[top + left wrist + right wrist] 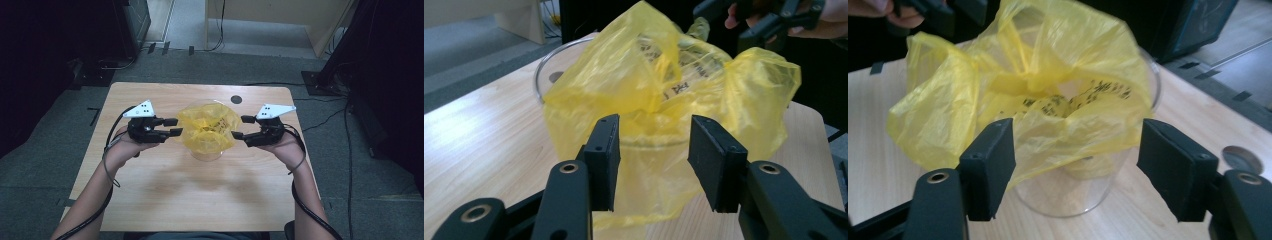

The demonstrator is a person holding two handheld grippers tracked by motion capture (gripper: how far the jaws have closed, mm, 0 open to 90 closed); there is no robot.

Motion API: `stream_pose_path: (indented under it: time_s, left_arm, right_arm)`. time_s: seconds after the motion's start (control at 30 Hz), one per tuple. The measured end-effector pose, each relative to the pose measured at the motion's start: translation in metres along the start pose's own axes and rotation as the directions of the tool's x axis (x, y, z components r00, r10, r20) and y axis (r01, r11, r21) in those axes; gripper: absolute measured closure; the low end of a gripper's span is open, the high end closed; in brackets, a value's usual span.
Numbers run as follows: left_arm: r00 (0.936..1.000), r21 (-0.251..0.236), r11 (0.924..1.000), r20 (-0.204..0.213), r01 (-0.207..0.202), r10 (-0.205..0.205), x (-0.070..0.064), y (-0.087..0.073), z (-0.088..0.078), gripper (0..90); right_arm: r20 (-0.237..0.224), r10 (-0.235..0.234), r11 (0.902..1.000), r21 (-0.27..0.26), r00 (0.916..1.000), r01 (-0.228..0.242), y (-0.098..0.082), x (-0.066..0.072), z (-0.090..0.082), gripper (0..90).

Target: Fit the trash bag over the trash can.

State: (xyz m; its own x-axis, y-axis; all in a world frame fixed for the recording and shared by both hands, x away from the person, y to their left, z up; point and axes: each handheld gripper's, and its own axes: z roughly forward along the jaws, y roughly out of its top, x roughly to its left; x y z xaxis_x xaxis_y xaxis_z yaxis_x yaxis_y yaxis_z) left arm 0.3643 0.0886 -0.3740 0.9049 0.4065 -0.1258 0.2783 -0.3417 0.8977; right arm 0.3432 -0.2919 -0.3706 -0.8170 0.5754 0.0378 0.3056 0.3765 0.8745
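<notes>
Yellow bag (207,129) stuffed in clear jar (206,154) at mid-table (150,195), flanked by two released grippers.

High view: left gripper (175,127) and right gripper (239,127) just beside crinkled film, dark disc (236,99) beyond. Left gripper view: jaws spread, round glass rim, black print. Right gripper view: jaws spread wide, smooth cylinder wall under draped plastic.

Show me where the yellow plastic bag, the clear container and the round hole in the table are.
yellow plastic bag (205,127), high view, on its crumpled middle.
clear container (1068,192), right gripper view, on its lower wall.
round hole (236,99), high view, on its centre.
</notes>
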Motion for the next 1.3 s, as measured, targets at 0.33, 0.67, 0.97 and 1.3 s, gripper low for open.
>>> stream_pose_path:
  time_s: [0.33,0.67,0.97,1.3]
  left_arm:
    - [0.9995,0.011,0.9995,0.002,-0.031,0.031,-0.017,0.007,0.018,51.6]
    - [0.9972,0.047,0.9969,-0.039,-0.063,0.065,-0.026,-0.001,0.037,27.4]
    - [0.9935,0.030,0.9969,-0.086,-0.072,0.075,-0.030,-0.005,0.041,19.4]
    - [0.9918,0.003,0.9987,-0.117,-0.051,0.051,-0.021,-0.006,0.033,19.5]
  right_arm:
    - [-0.043,0.031,0.9961,-0.081,0.9986,-0.035,0.011,0.013,0.009,42.8]
    - [-0.097,-0.010,0.9999,0.007,0.9952,0.011,0.005,0.031,0.045,28.9]
    - [-0.018,-0.104,0.9936,0.043,0.9944,0.105,0.000,0.037,0.056,19.5]
    - [0.010,-0.112,0.9933,0.030,0.9937,0.111,-0.003,0.032,0.052,15.7]
